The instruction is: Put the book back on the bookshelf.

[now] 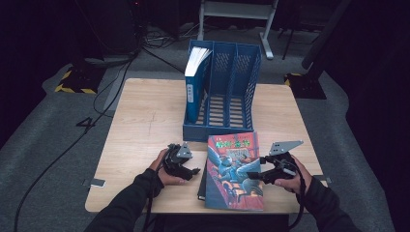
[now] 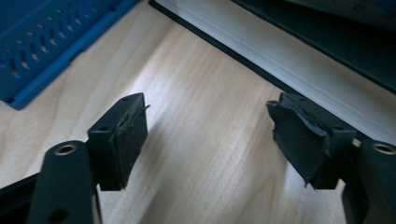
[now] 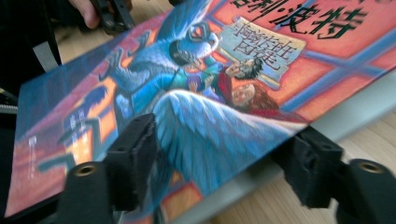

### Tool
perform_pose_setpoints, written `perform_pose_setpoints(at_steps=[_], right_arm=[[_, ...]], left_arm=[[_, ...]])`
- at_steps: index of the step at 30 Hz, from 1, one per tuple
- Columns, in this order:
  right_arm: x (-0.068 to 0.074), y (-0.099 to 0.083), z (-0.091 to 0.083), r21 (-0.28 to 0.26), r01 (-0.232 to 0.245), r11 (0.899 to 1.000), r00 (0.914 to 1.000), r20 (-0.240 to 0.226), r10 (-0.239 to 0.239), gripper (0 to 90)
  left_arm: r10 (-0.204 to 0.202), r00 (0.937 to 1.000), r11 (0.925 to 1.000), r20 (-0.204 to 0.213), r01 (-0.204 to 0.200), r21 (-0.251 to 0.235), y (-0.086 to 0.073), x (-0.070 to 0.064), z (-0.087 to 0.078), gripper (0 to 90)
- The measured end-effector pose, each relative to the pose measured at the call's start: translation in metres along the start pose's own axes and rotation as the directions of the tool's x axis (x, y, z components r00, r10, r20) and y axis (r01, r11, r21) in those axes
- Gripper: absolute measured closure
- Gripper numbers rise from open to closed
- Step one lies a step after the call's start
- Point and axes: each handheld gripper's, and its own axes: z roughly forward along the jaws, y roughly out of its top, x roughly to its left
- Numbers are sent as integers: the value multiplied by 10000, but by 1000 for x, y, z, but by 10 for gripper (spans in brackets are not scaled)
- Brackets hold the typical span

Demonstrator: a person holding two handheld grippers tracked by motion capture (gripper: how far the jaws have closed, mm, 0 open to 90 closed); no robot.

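Wooden table (image 1: 145, 121) — right gripper (image 1: 259, 175) pinching illustrated book (image 1: 234, 169); left gripper (image 1: 192, 171) spread, empty.

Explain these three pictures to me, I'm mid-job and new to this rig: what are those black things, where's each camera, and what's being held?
A person holds hand-held tongs, one per hand. The high view looks down on a wooden table. The left tongs are open over bare wood beside a dark book; their own camera shows both pads apart. The right tongs straddle the edge of the colourful book, one jaw above the cover and one below; whether they grip it, I can't tell. Behind stands a blue file rack with a blue book upright in its left slot.
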Motion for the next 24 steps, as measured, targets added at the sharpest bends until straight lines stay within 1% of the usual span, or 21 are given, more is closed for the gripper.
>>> perform_pose_setpoints(at_steps=[2, 3, 4, 5, 8, 9, 10, 12, 14, 15, 16, 17, 18, 20, 22, 23, 24], right_arm=[[0, 2, 3, -35, 34, 10000, 9996, -286, -35, 442], [0, 3, 5, -68, 68, 10000, 9990, -436, -71, 470], [-1, 4, 7, -96, 71, 9999, 9982, -594, -77, 492], [-1, 5, 8, -105, 53, 9999, 9979, -649, -59, 511], [-2, 8, 15, -161, 78, 9998, 9955, -945, -93, 585], [-2, 9, 16, -180, 95, 9998, 9949, -1004, -112, 599], [-3, 10, 19, -213, 120, 9997, 9938, -1105, -143, 610], [-4, 12, 22, -263, 214, 9994, 9927, -1183, -244, 631], [-5, 12, 23, -323, 340, 9989, 9912, -1269, -379, 644], [-6, 12, 24, -387, 286, 9988, 9905, -1335, -335, 650], [-6, 11, 25, -427, 264, 9987, 9902, -1362, -320, 655], [-6, 11, 25, -427, 264, 9987, 9902, -1362, -320, 655], [-7, 11, 27, -541, 290, 9981, 9895, -1398, -363, 662], [-6, 13, 28, -566, 411, 9976, 9895, -1360, -485, 667], [-5, 14, 31, -595, 549, 9967, 9889, -1351, -625, 671], [-5, 15, 32, -590, 678, 9960, 9876, -1380, -754, 671], [-5, 16, 33, -599, 746, 9954, 9869, -1387, -823, 671]], left_arm=[[34, 9999, 9997, -169, -38, -237, 2, 0, -2, 293], [-17, 10000, 9994, -92, 13, -344, 4, 1, -2, 294], [-42, 10000, 9992, -88, 38, -394, 5, 1, -2, 294], [-92, 9998, 9992, -158, 86, -394, 7, 1, -2, 294], [-86, 9999, 9985, -87, 82, -532, 11, 4, 1, 299], [0, 9998, 9987, -221, -12, -515, 12, 5, 2, 304], [34, 9994, 9990, -339, -49, -454, 14, 6, 4, 308], [-29, 9994, 9992, -351, 15, -391, 15, 9, 7, 308], [-43, 9986, 9993, -526, 23, -378, 16, 13, 9, 312], [-126, 9988, 9990, -481, 106, -423, 16, 14, 9, 312], [-126, 9988, 9990, -481, 106, -423, 16, 14, 9, 314], [-233, 9989, 9986, -415, 213, -490, 17, 17, 11, 314], [-221, 9987, 9987, -454, 200, -474, 18, 18, 11, 322], [-220, 9989, 9985, -425, 199, -506, 20, 20, 14, 346], [-141, 9988, 9983, -471, 114, -567, 22, 20, 15, 384], [-134, 9992, 9982, -385, 112, -592, 23, 21, 15, 394], [-310, 9993, 9969, -221, 293, -732, 23, 23, 15, 401]])
